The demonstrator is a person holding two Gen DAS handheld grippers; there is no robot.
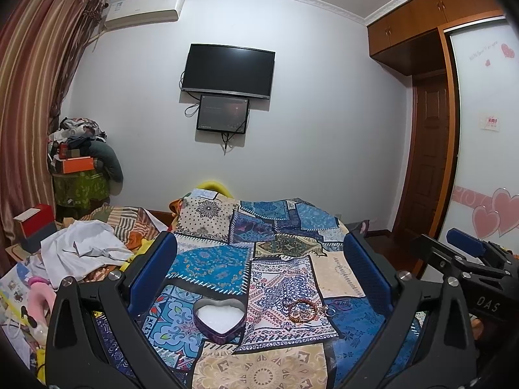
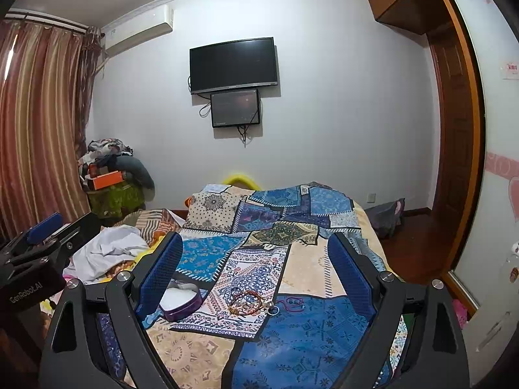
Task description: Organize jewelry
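Note:
A purple heart-shaped tin (image 1: 219, 319) with white lining lies open on the patchwork bedspread (image 1: 227, 259); it also shows in the right wrist view (image 2: 181, 300). Just right of it lies a small heap of beaded bracelets (image 1: 301, 311) with a ring (image 1: 331, 311); the bracelets (image 2: 246, 303) and ring (image 2: 273, 310) show in the right wrist view too. My left gripper (image 1: 259, 253) is open and empty, above and short of the tin. My right gripper (image 2: 256, 253) is open and empty, above the bracelets. Each gripper shows at the edge of the other's view.
White clothing (image 1: 84, 249) and clutter lie on the bed's left side. A pile of boxes and clothes (image 1: 81, 162) stands in the far left corner. A wall TV (image 1: 228, 71) hangs ahead. A wardrobe and door (image 1: 431, 162) are to the right.

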